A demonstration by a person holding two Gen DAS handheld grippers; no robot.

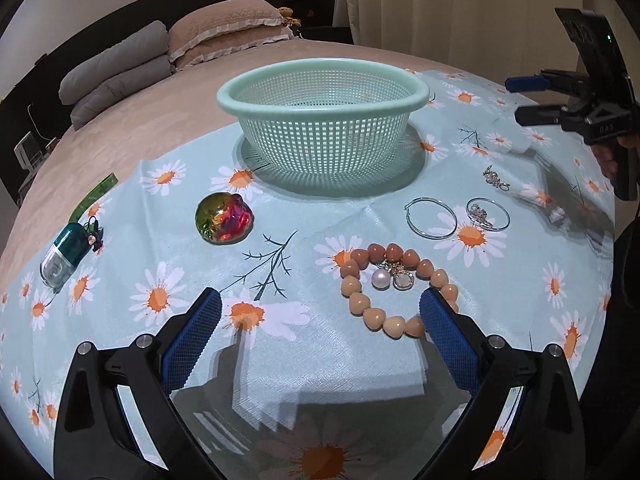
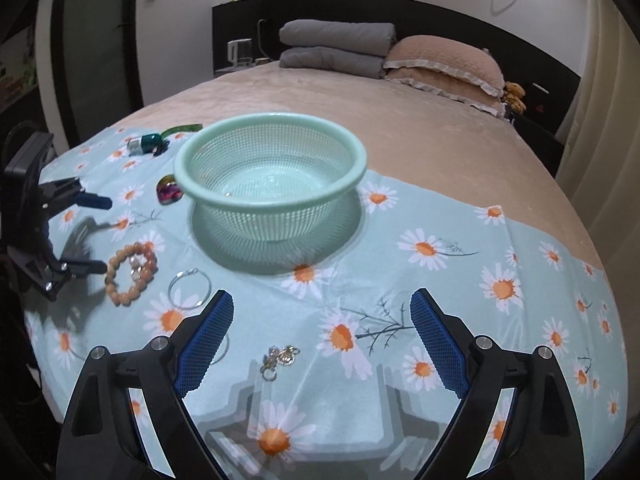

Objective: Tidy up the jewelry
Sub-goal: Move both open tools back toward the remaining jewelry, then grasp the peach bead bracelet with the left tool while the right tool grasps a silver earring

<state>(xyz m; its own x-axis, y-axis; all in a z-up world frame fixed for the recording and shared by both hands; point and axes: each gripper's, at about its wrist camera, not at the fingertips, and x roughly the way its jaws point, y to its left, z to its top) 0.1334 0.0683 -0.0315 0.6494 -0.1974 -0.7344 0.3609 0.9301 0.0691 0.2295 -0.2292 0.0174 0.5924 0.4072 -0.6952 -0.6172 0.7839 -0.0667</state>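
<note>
Daisy-print cloth (image 1: 304, 216) over beige bed (image 2: 360, 96), grey pillows (image 2: 336, 50)

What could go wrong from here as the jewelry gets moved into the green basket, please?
1. The small charm between the open right hand-held gripper fingers is tiny and flat on the cloth; the pads may pinch fabric instead.
2. The earrings lying inside the bead bracelet could scatter if it is dragged.
3. Small pieces might slip through the basket mesh.
</note>
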